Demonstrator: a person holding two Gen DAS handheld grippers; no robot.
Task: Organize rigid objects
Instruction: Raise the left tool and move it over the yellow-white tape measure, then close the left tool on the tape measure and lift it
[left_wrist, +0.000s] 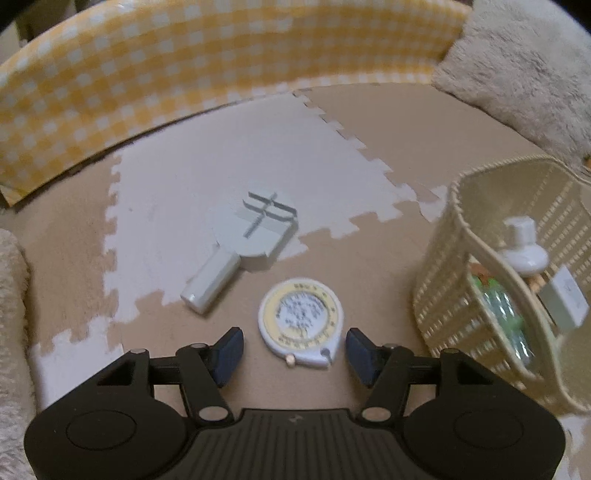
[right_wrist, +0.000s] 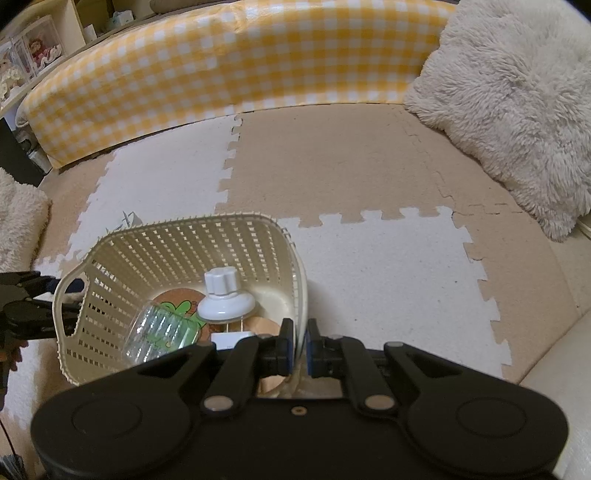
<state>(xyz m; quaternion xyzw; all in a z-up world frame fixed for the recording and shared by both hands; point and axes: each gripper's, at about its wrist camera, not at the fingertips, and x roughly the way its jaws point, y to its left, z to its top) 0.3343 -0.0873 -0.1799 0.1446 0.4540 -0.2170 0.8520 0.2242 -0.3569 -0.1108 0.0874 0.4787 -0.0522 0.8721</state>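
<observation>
Inside cream basket (right_wrist: 177, 240): white knob (right_wrist: 223, 295), green-printed clear bottle (right_wrist: 162, 328).

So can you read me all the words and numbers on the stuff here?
None can be read.
Round tape measure: rings of dark print on its face, too blurred to read.
White box in the basket: a small mark, too small to read.
Clear pack in the basket: a green picture, no letters I can make out.

Yellow checked bolster (right_wrist: 229, 70), fluffy cushion (right_wrist: 517, 110), foam puzzle mat (right_wrist: 369, 266).
</observation>
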